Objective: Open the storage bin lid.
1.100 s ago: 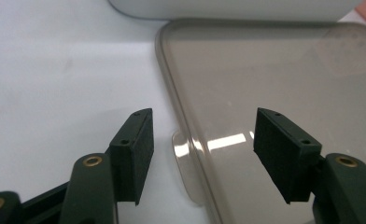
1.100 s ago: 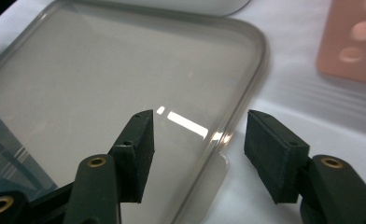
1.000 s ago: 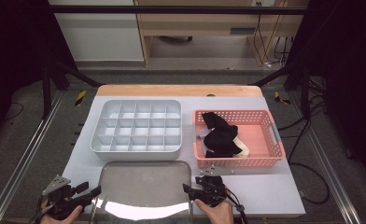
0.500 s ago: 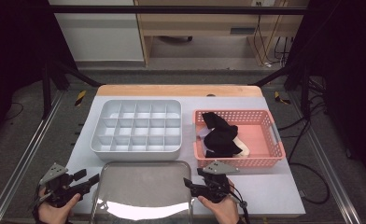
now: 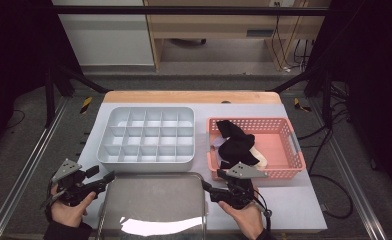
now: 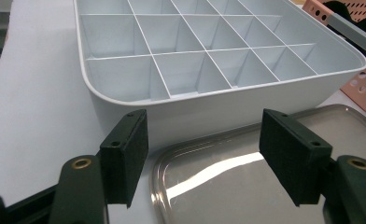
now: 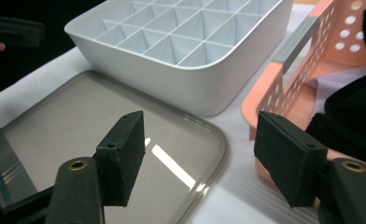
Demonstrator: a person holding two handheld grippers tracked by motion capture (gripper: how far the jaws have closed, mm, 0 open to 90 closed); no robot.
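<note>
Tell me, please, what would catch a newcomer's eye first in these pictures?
Probably the shiny metal tray at the table's near edge, flanked by the left claw and the right claw, both open. Behind it sit a white compartment box, empty, and to its right a pink basket holding dark clothing.

A pale grey tabletop (image 5: 304, 200) with a light wooden strip along its far edge (image 5: 189, 96) stands on a grey speckled floor (image 5: 29, 135). Beyond it, far in the scene, a white panelled wall (image 5: 101, 37) sits at the left and a light wooden desk frame (image 5: 219, 22) at the right, with black cables (image 5: 284, 45) hanging beside it. Dark curtains (image 5: 14, 50) close off both sides. Yellow-and-black tape marks (image 5: 86, 104) lie on the floor.
</note>
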